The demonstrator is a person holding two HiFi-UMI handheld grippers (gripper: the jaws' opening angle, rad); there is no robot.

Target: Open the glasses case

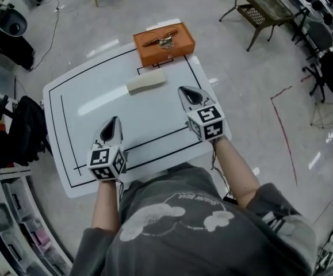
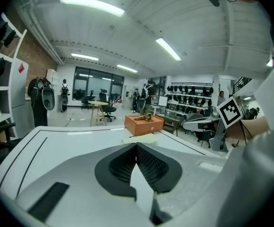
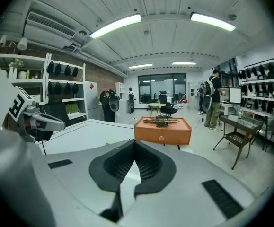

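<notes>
the glasses case (image 1: 146,81) lies sideways ahead, nearer the right gripper (image 1: 185,91) than the left gripper (image 1: 114,122), both pinched shut and empty.

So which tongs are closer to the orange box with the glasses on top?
Right. The right tongs are over the table, just short of the orange box and slightly to its right. The left tongs are farther back, near the person's body.

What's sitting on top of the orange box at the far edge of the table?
A pair of thin-framed glasses lies on the lid of the orange box, apparently folded. The lid is down, so whatever is inside the box is covered.
</notes>
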